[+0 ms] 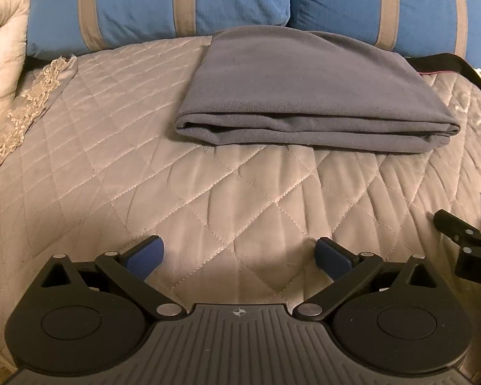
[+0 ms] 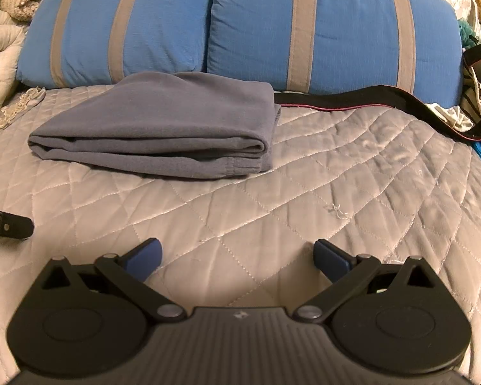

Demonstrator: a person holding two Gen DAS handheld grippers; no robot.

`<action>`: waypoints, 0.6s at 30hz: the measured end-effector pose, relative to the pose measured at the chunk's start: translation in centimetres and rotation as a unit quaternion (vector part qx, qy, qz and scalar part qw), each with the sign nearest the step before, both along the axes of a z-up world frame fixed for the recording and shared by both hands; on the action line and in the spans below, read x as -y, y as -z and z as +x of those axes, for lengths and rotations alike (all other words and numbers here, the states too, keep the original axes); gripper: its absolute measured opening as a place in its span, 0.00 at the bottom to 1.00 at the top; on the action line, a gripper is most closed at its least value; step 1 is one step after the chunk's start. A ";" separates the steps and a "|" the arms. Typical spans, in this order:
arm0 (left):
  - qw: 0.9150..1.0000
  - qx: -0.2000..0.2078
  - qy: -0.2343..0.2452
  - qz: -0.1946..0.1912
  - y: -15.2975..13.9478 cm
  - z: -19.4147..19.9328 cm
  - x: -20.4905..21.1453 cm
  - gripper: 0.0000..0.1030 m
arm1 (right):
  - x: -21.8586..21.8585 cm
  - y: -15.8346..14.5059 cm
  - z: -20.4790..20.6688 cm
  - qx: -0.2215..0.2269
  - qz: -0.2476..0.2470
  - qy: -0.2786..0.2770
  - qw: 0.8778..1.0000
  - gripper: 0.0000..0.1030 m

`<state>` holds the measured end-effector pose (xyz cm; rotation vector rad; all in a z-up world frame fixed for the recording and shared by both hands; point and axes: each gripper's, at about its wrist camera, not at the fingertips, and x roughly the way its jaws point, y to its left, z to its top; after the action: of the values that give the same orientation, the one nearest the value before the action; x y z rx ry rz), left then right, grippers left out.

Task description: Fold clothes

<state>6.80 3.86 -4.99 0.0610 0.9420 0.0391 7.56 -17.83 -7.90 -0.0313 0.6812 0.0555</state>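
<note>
A grey garment [image 1: 308,96] lies folded into a flat rectangle on the quilted bedspread [image 1: 144,176], its thick fold facing me. In the right wrist view the same grey garment [image 2: 163,128] sits to the upper left. My left gripper [image 1: 240,256] stands wide open over bare quilt, well short of the garment, nothing between its blue pads. My right gripper [image 2: 237,258] is likewise wide open and empty above the bedspread [image 2: 336,192]. Part of the right gripper [image 1: 465,243] shows at the right edge of the left wrist view, and a piece of the left gripper [image 2: 6,226] at the left edge of the right one.
Two blue pillows with grey stripes [image 2: 240,29] lean along the head of the bed. A black strap with red edging [image 2: 368,102] trails right of the garment. Crumpled cream bedding with lace [image 1: 16,96] is piled at the left; loose clothes [image 2: 477,102] lie at the far right.
</note>
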 end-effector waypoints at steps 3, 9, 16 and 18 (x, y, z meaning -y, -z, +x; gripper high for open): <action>1.000 0.001 0.000 0.000 0.0 0.0 0.1 1.00 | 0.0 0.0 0.0 0.000 0.000 0.000 1.000 1.00; 1.000 -0.001 -0.001 0.000 0.0 0.1 0.1 1.00 | 0.0 0.0 -0.1 0.004 0.000 0.000 1.000 1.00; 1.000 -0.001 -0.002 -0.001 0.0 -0.1 0.1 1.00 | 0.0 0.0 -0.1 0.004 -0.001 0.000 1.000 1.00; 1.000 0.000 -0.001 0.000 0.0 -0.1 0.1 1.00 | 0.0 0.0 -0.1 0.004 -0.001 0.000 1.000 1.00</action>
<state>6.69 3.76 -4.98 0.0603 0.9429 0.0407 7.42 -17.87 -7.94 -0.0330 0.6724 0.0554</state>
